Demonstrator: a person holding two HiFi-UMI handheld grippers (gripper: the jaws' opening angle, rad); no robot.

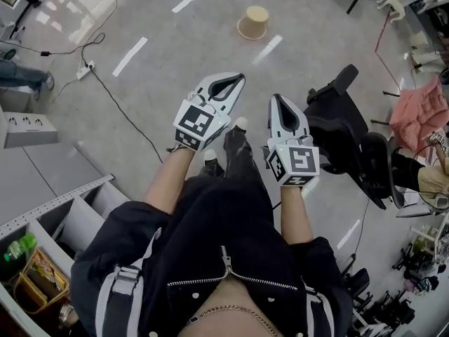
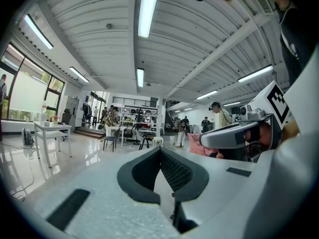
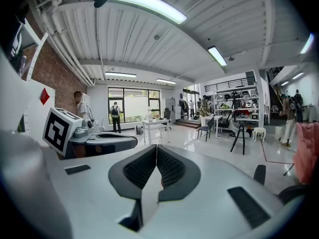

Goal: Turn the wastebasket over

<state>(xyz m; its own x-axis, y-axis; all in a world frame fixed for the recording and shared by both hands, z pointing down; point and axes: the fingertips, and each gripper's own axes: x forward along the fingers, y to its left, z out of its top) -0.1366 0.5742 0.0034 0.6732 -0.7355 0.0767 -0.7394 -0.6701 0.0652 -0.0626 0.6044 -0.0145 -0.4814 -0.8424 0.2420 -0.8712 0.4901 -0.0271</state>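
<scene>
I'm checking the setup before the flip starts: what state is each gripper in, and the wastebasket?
left gripper: jaws shut, nothing between them.
right gripper: jaws shut, nothing between them.
wastebasket: stands on the floor ahead of both grippers, apparently mouth down, untouched.

Head view steep down; gripper views fwd

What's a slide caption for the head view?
Left claw and right claw, both shut and empty, held out toward a tan wastebasket on the floor ahead.
</scene>
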